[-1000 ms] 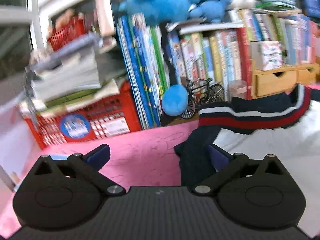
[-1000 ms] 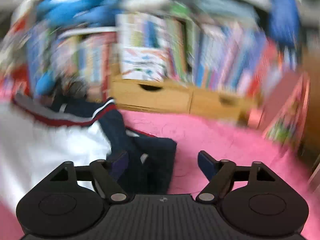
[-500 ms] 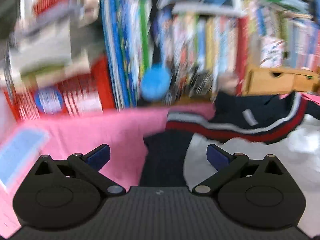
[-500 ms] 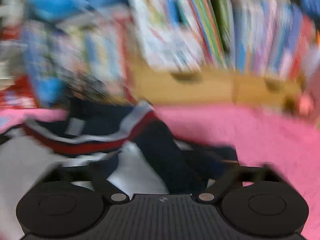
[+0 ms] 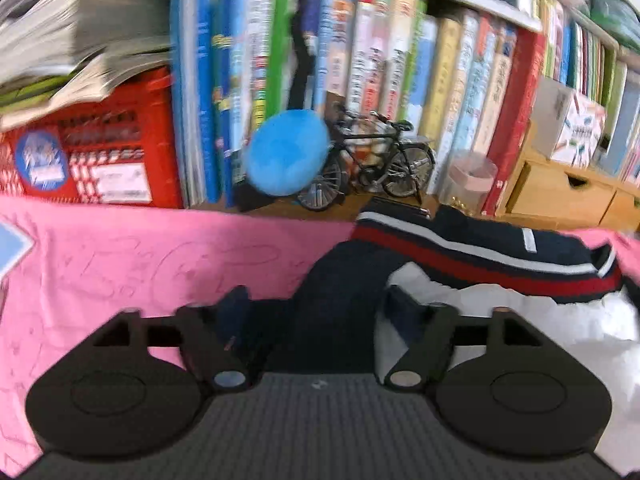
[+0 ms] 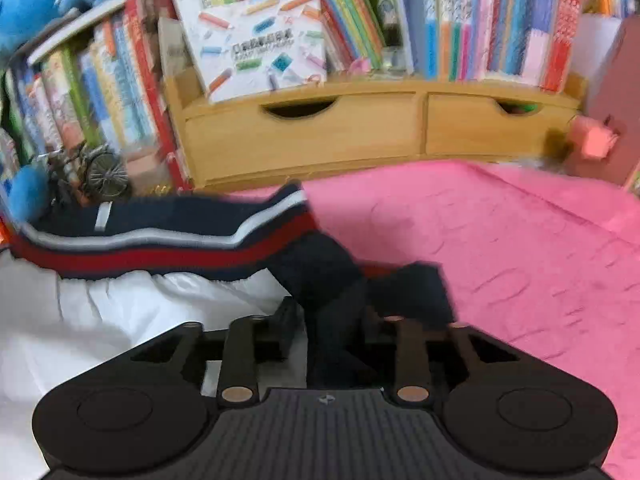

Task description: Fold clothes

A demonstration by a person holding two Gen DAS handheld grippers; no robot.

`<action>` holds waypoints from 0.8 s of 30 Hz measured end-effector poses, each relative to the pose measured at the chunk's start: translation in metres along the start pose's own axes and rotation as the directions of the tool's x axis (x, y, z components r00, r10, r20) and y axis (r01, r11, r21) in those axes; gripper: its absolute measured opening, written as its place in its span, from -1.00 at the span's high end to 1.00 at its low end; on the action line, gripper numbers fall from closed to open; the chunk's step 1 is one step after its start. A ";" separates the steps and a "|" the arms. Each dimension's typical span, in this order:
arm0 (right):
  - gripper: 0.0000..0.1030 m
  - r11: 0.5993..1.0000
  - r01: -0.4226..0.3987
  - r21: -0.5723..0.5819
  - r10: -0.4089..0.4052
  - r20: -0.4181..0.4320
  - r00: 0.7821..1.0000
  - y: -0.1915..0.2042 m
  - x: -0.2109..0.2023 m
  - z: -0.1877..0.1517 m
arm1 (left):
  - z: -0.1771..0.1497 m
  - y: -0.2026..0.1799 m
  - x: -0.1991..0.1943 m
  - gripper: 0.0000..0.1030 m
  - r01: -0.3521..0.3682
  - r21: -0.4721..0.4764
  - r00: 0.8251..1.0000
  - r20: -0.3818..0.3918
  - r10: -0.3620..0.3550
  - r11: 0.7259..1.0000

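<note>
The left gripper (image 5: 316, 304) is opening, its jaws wide around a navy sleeve (image 5: 340, 280) without pinching it. The right gripper (image 6: 332, 316) is opening too, the other sleeve (image 6: 320, 268) between its narrower jaws; grip unclear.

Garment (image 5: 472, 256) lies on blanket (image 5: 152, 256), before bookshelf (image 5: 400, 64)

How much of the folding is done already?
Hardly any yet. The white top with the navy, red and white striped collar lies spread on the pink blanket; no neat fold shows. In hand: a navy sleeve sits between each gripper's fingers, left gripper and right gripper, both opening. Left: folding the sleeves in, then the body.
</note>
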State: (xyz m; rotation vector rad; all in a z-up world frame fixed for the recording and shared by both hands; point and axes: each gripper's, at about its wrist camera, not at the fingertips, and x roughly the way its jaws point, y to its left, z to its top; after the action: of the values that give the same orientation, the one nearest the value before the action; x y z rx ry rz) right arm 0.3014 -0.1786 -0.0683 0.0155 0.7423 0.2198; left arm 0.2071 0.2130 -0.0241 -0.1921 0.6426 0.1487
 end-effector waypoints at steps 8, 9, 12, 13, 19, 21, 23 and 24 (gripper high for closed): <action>-0.87 0.942 0.028 -0.336 0.053 0.230 0.972 0.018 -0.099 -0.016 | 0.001 0.048 -0.105 -1.00 0.000 0.158 0.983 0.181 -0.029 0.987; -0.91 0.904 0.011 -0.426 0.112 0.262 0.959 0.025 -0.119 -0.026 | -0.009 0.043 -0.120 -1.00 0.015 0.231 0.979 0.194 -0.061 0.973; -0.91 0.731 -0.091 -0.676 0.306 0.206 0.930 0.058 -0.165 -0.072 | -0.046 0.017 -0.153 -1.00 0.074 0.427 0.970 0.178 -0.164 0.901; -0.91 0.662 -0.124 -0.739 0.355 0.163 0.920 0.070 -0.175 -0.087 | -0.060 0.007 -0.161 -1.00 0.096 0.486 0.967 0.162 -0.198 0.868; -0.67 0.536 -0.220 -0.815 0.412 0.025 0.911 0.122 -0.167 -0.142 | -0.126 -0.061 -0.156 -1.00 0.154 0.692 0.962 0.059 -0.268 0.706; -0.34 0.562 -0.245 -0.790 0.396 -0.003 0.918 0.133 -0.154 -0.142 | -0.137 -0.077 -0.146 -0.97 0.097 0.735 0.968 0.087 -0.235 0.672; -0.19 0.563 -0.225 -0.795 0.367 -0.004 0.930 0.144 -0.142 -0.145 | -0.142 -0.088 -0.126 -0.93 0.028 0.753 0.977 0.117 -0.176 0.657; -0.08 0.555 -0.205 -0.806 0.350 0.003 0.937 0.148 -0.137 -0.148 | -0.141 -0.090 -0.116 -0.94 0.009 0.754 0.982 0.119 -0.149 0.657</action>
State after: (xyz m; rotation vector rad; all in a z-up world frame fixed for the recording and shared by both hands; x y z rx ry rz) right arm 0.0755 -0.0714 -0.0720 -0.7194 0.4097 0.8507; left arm 0.0518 0.0848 -0.0525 0.6059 0.4749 -0.1984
